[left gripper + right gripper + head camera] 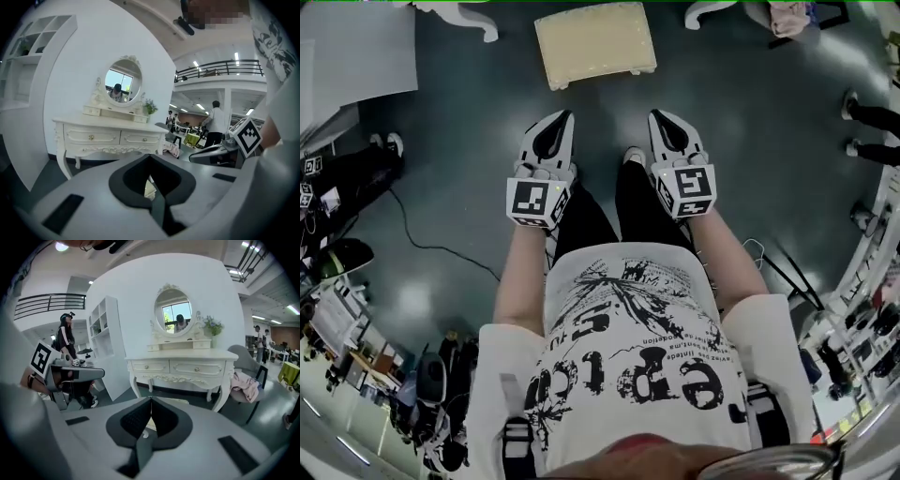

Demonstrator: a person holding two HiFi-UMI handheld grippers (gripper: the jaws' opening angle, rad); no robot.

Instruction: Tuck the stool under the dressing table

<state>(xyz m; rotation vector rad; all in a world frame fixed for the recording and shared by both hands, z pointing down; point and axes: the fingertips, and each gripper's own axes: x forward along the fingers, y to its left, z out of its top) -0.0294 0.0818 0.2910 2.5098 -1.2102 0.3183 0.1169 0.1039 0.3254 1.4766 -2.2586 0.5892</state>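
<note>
Dark floor [469, 122] carries the stool [595, 42], standing in front of the dressing table [187, 366]. Left gripper [568, 114] and right gripper [655, 113] hang short of it, both closed and empty.

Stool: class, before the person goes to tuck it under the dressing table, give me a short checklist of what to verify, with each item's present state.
1. Stool found: ok. The stool stands ahead of both tools in the head view.
2. Stool tucked under: not ok. Its seat sits out in front of the dressing table.
3. Left tool free: ok. Jaws shut, nothing between them.
4. Right tool free: ok. Jaws shut, nothing between them.
5. Tools touching the stool: not ok. Both are short of it.
6. Room under the table: cannot tell. The right tool's body hides part of that space.
</note>
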